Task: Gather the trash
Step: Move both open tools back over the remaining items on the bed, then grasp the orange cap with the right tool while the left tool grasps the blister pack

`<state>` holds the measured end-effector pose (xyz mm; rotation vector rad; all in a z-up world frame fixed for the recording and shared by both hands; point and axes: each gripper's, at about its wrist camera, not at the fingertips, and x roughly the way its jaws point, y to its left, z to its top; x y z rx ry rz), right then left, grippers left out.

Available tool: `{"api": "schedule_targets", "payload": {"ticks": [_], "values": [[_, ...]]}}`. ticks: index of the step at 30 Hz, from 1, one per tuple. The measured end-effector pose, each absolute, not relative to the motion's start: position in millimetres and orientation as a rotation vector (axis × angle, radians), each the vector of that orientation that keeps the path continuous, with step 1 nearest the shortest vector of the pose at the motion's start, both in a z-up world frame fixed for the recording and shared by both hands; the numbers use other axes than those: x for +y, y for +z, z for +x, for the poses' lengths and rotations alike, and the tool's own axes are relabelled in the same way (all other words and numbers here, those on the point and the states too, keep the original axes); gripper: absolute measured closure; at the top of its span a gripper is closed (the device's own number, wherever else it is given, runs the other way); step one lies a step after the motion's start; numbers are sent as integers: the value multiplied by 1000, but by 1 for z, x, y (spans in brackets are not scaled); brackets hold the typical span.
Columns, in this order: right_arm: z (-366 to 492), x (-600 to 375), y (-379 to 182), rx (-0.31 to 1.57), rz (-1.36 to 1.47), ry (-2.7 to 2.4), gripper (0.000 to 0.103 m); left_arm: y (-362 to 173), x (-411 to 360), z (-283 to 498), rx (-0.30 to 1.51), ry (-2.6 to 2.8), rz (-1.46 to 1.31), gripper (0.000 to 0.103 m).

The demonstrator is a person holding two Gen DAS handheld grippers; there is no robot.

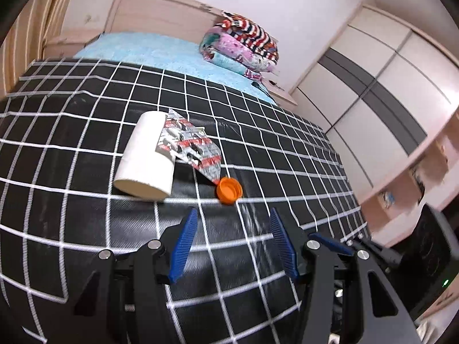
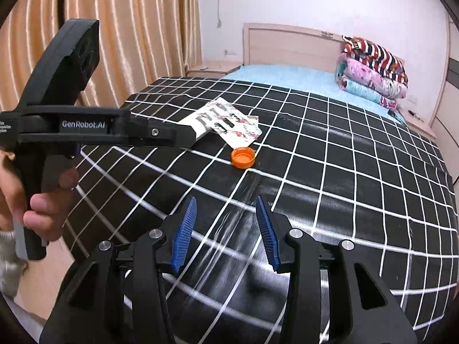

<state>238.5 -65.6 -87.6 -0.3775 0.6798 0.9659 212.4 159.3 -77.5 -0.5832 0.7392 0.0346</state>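
Nearest, left gripper point(image 1: 233, 215) spread open and empty above the black grid-patterned cover point(image 1: 86, 229); right gripper point(image 2: 226, 203) likewise open, holding nothing. Just beyond, on the cover, an orange bottle cap point(image 1: 229, 191), open side up in the right view. Touching the cap's far edge, a printed wrapper point(image 1: 190, 146) partly overlapping a white paper roll point(image 1: 145, 159) lying on its side. Farther back, blue bedding point(image 1: 160, 53), folded quilts point(image 1: 241, 47), headboard point(image 1: 160, 11).
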Motion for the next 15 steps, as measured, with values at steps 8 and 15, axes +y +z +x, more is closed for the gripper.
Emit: {"api": "schedule_targets", "payload": {"ticks": [8,15], "values": [[271,-44,-98,713,-368,965,59,-99,182,238,749,69,-723,52],[282,-28,-103,719,-378,967,57,-107,193,252,718,95,-777,52]]}}
